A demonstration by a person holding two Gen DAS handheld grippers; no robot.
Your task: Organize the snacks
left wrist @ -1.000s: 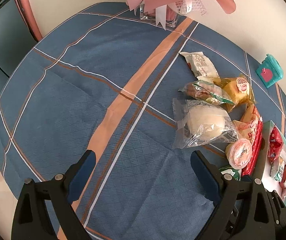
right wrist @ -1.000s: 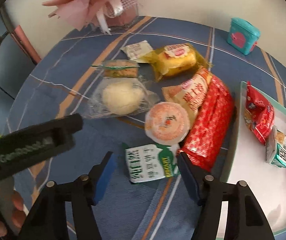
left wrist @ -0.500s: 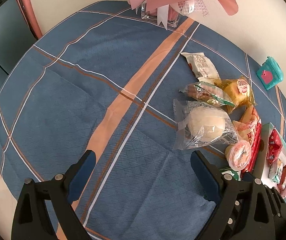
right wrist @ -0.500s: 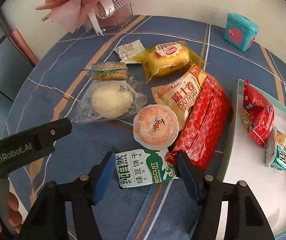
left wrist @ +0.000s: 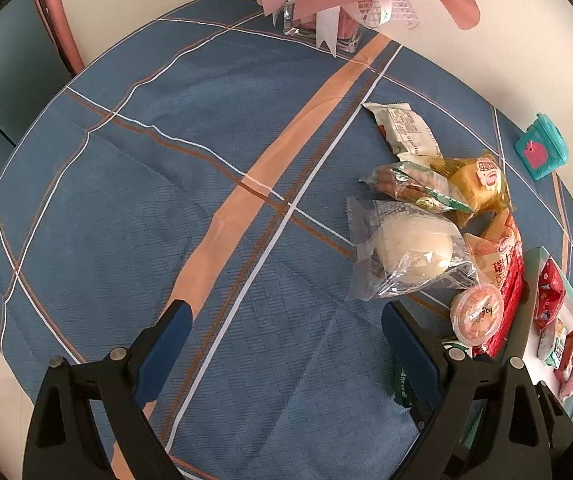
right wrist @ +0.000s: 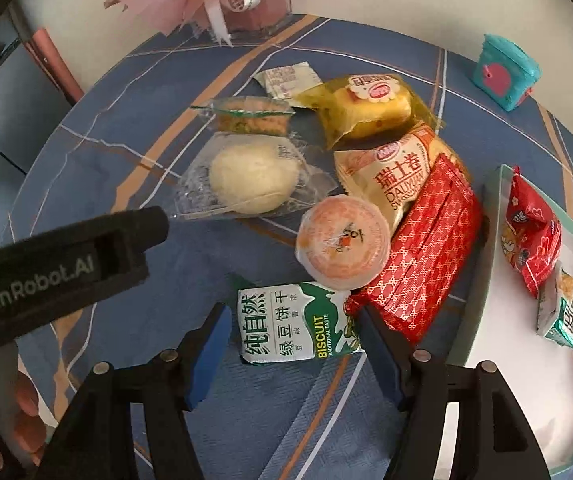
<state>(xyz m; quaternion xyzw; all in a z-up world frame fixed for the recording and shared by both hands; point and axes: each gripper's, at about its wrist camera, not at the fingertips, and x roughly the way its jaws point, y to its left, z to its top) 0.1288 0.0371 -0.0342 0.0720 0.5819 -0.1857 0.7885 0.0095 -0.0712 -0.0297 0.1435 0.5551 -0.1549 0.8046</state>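
A green and white biscuit pack (right wrist: 286,332) lies flat on the blue tablecloth between the fingers of my right gripper (right wrist: 292,320). The blue pads stand just off its two short ends, so the gripper is open. Beyond it sit an orange jelly cup (right wrist: 342,244), a long red pack (right wrist: 422,256), an orange roll pack (right wrist: 394,172), a yellow cake pack (right wrist: 370,108) and a bun in a clear bag (right wrist: 252,178). My left gripper (left wrist: 282,328) hangs wide open over bare cloth, left of the bun (left wrist: 414,248).
A white tray with a teal rim (right wrist: 490,184) on the right holds several small packs. A teal box (right wrist: 504,72) stands at the back right and a vase of pink flowers (right wrist: 246,0) at the back. The left gripper's black body (right wrist: 66,264) crosses the right view.
The right gripper has tilted slightly, so the snacks shift a little in its view. The biscuit pack stays between its fingers. The left gripper has not moved.
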